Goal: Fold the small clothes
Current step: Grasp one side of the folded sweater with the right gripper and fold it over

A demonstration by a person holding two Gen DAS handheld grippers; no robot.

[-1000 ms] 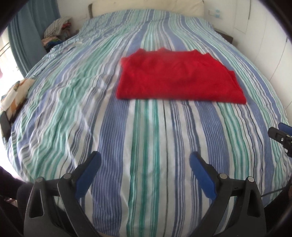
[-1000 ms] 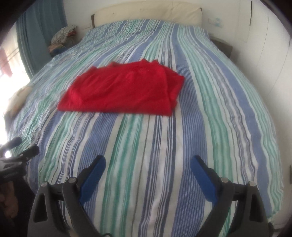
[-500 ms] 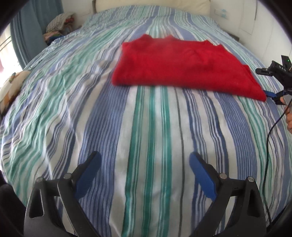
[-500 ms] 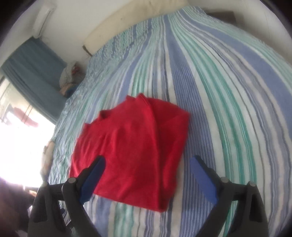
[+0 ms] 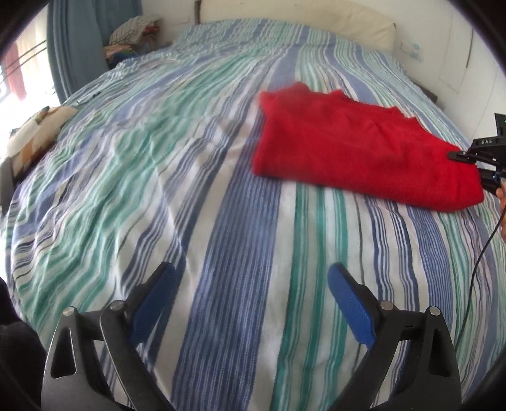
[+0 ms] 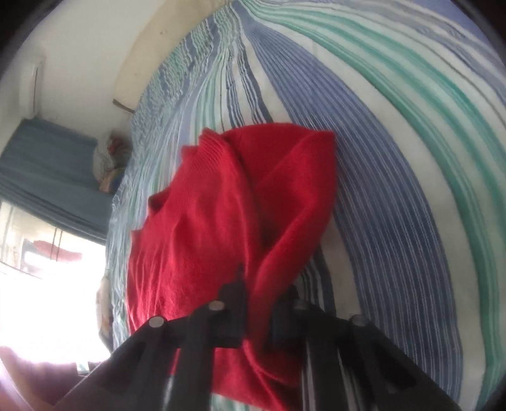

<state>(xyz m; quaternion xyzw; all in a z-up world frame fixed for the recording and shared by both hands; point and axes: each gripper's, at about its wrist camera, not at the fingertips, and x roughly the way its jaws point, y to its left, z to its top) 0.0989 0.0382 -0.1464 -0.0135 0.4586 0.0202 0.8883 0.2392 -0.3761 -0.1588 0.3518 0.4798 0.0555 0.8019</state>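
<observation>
A red knit garment (image 5: 354,151) lies folded on the striped bed (image 5: 196,196), to the right of centre in the left wrist view. My left gripper (image 5: 251,294) is open and empty, held over the bedsheet well short of the garment. My right gripper (image 6: 261,303) is shut on the near right edge of the red garment (image 6: 221,221), with a fold of cloth pinched between its jaws. It also shows in the left wrist view (image 5: 474,156) at the garment's right end.
A patterned cushion (image 5: 34,136) lies at the bed's left edge. A pile of clothes (image 5: 132,38) sits by the blue curtain (image 5: 76,47) at the far left. A cream headboard (image 5: 316,19) and white wall close the far end. A black cable (image 5: 474,272) hangs at right.
My right gripper has moved in onto the garment's right edge and closed on it. My left gripper has swung left, so the garment now sits further right in its view.
</observation>
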